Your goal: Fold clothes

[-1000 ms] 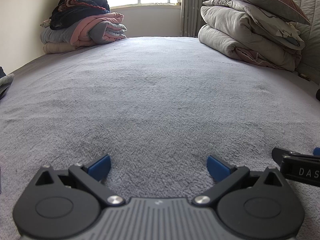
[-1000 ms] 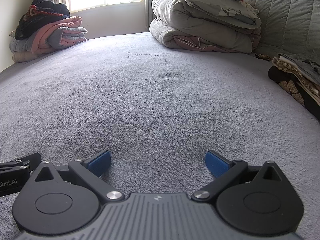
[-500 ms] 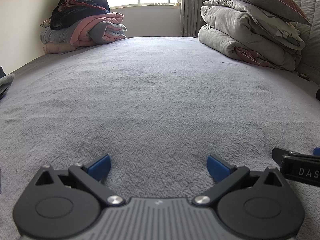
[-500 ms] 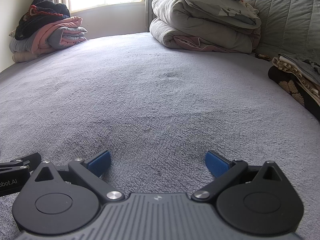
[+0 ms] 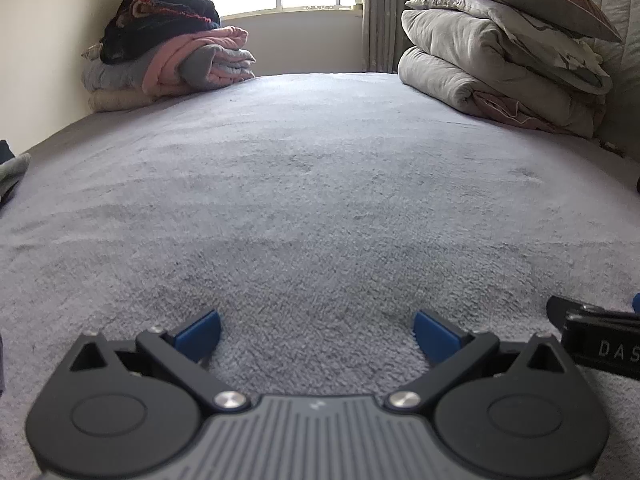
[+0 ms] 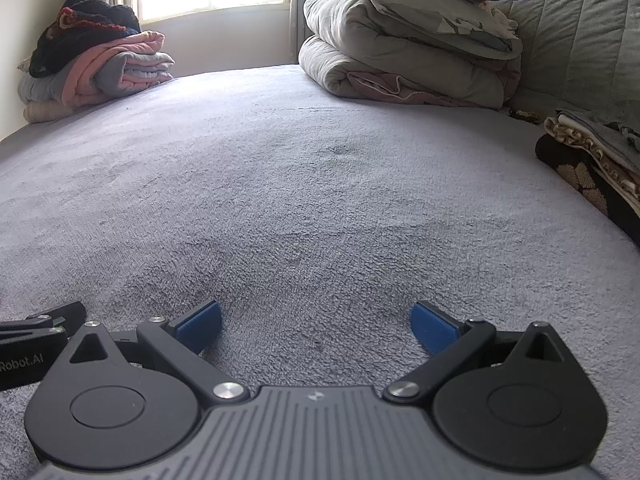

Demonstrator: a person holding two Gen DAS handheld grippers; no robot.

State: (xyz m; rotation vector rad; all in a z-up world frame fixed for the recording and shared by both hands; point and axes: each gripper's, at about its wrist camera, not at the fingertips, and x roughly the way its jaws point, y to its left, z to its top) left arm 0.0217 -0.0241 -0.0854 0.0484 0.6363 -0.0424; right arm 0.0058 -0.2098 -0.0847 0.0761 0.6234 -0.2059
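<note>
Left tongs (image 5: 316,334) spread wide, gripping nothing, low over grey fleece bed (image 5: 320,200). Right tongs (image 6: 316,326) likewise spread, empty. Clothes: folded stack (image 5: 168,56) at far left corner by window, pink and grey layers, dark knit on top. Folded quilts (image 5: 500,64) with pillow at far right. Right view alone shows second folded pile (image 6: 592,156) at right edge, dark patterned piece at bottom. Left view alone shows grey cloth scrap (image 5: 12,170) at left edge.
</note>
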